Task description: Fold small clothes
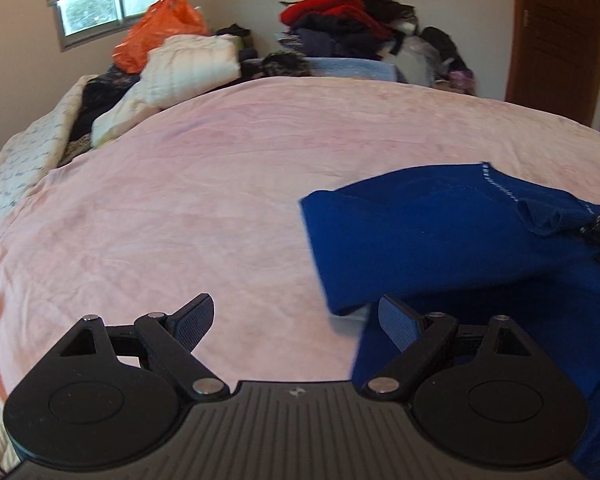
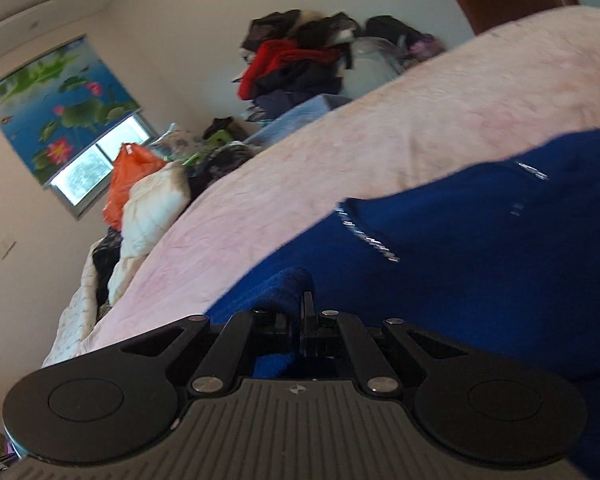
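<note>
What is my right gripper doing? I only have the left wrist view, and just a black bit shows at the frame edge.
Observer: The right gripper is shut on a fold of the blue garment.
Operator: Is the cloth lying flat there?
Observer: No, a bunched ridge of it stands up just ahead of the fingers.
Operator: And my left gripper is open, holding nothing. Anything else I lack?
Observer: The right wrist view is tilted, so the pink bedcover slants across it, and the whole lotus blind over the window shows.
</note>
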The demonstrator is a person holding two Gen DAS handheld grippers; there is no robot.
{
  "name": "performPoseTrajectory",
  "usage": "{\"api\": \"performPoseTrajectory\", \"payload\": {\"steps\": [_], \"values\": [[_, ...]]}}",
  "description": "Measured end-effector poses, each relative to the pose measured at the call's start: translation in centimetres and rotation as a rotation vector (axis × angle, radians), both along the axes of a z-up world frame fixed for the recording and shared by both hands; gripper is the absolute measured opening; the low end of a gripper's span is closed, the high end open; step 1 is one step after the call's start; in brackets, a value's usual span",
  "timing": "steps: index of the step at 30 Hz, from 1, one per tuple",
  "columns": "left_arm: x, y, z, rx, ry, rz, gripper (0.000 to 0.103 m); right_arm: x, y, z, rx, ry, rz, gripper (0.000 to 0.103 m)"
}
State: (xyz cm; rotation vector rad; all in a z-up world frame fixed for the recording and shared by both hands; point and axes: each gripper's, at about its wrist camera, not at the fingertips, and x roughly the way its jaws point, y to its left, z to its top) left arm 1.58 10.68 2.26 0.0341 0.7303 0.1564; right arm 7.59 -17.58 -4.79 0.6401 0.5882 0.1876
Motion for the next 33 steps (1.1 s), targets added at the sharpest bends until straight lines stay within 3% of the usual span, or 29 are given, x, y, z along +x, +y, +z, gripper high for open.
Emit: {"api": "performPoseTrajectory", "payload": {"steps": [3, 7, 9, 12, 17, 23, 27, 29, 30, 31, 33], "values": [[0.5, -3.1, -1.4, 0.011, -0.013, -0.07, 0.09, -0.4, -1.4, -2.4, 0.0, 0.07, -0.033, 0.015], [0.7, -5.3, -4.0, 0.05, 0.042, -0.11, 0.09, -0.4, -0.8, -2.9, -0.061, 0.058, -0.034, 0.023], [0.5, -5.7, -4.8, 0.06, 0.064, -0.113, 0.09, -0.5, 0.5, -2.0, -0.179, 0.031, -0.038, 0.042], [0.3, -5.5, -5.1, 0.067, 0.074, -0.106, 0.09, -0.3, 2.5, -0.7, -0.357, -0.019, -0.017, 0.059], [0.2, -5.1, -4.8, 0.081, 0.065, -0.08, 0.09, -0.2, 6.4, 0.2, -0.761, -0.084, 0.053, 0.065], [0.3, -5.0, -5.0, 0.088, 0.078, -0.079, 0.09, -1.9, 10.6, -0.9, -1.206, -0.22, 0.152, 0.068], [0.2, -5.1, -5.0, 0.097, 0.074, -0.079, 0.09, -3.0, 12.2, -2.2, -1.414, -0.35, 0.28, 0.059], [0.2, -5.0, -5.0, 0.098, 0.074, -0.076, 0.09, -3.1, 12.9, -2.7, -1.498, -0.383, 0.331, 0.04], [0.3, -5.0, -5.0, 0.096, 0.075, -0.074, 0.09, -3.0, 13.1, -2.7, -1.506, -0.379, 0.344, 0.02], [0.3, -4.8, -4.9, 0.094, 0.075, -0.07, 0.09, -2.7, 13.0, -2.4, -1.478, -0.362, 0.347, 0.008], [0.2, -4.4, -4.7, 0.091, 0.07, -0.063, 0.09, -2.1, 12.2, -1.2, -1.339, -0.317, 0.359, 0.003]]}}
